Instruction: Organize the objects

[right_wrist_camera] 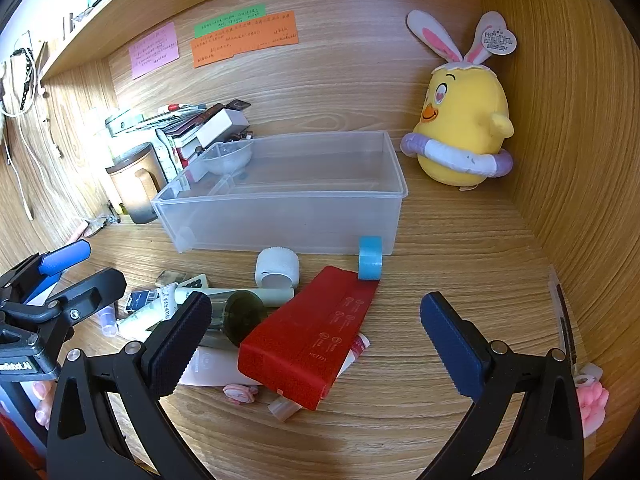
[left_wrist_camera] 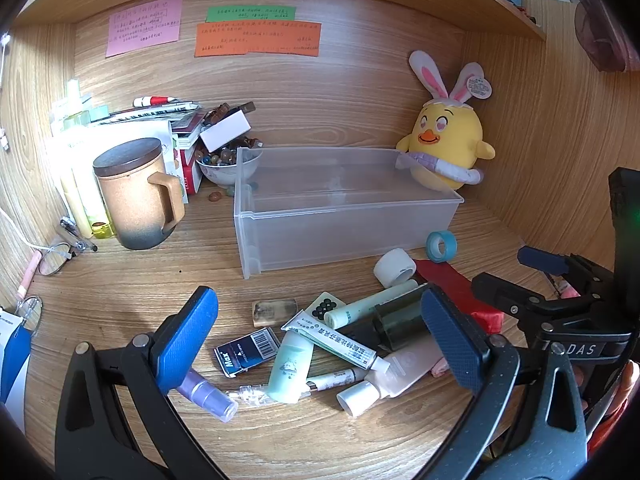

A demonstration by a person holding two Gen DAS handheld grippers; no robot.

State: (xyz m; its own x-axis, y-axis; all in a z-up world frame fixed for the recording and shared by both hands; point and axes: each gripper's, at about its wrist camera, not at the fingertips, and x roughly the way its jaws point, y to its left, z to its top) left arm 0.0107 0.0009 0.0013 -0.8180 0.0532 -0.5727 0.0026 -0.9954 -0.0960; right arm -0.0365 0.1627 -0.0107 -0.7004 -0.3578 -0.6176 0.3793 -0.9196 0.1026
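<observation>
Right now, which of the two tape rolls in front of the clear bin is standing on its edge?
The small blue tape roll, upright against the translucent plastic bin. The wider white tape roll beside it lies tipped over.

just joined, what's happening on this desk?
A person holds a gripper in each hand over a pile of small toiletries on a wooden desk. The left gripper is open above the tubes and bottles; the right gripper is open around the red box, not gripping it. The clear plastic bin behind the pile looks empty, so sorting has barely begun. Two tape rolls sit in front of the bin.
</observation>
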